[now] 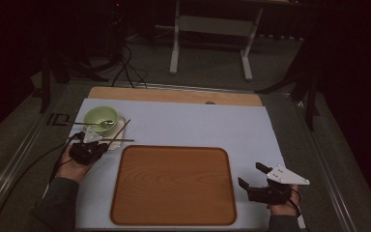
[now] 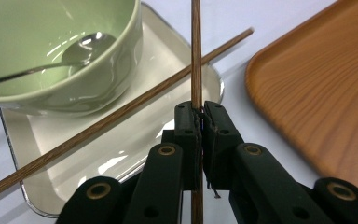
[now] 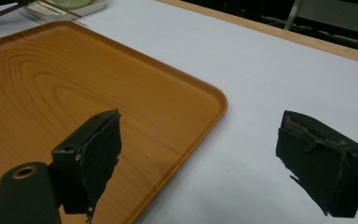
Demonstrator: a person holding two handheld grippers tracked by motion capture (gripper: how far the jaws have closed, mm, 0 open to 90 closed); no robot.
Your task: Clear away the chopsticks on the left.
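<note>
**Chopstick pickup, left side of counter**

Large brown wooden tray [image 1: 174, 186] lay bare. Right claw [image 3: 205, 154] hung open, holding nothing. Left claw [image 2: 198, 122] was clamped on one thin brown wooden chopstick [image 2: 196, 51] beside the pale rectangular dish [image 2: 168, 60]. Advice: lift level, clear of the crossing second chopstick [image 2: 135, 105].

The high view is dim, its corners falling to near black, with only the pale mat [image 1: 183, 123] and wooden tray [image 1: 174, 186] catching light. The left gripper view is brighter: white glare streaks the green bowl [image 2: 60, 56] and the spoon [image 2: 81, 49] in it, and the near jaws are soft. In the right gripper view the jaw pads blur, and a faint shadow falls beside the tray.
</note>
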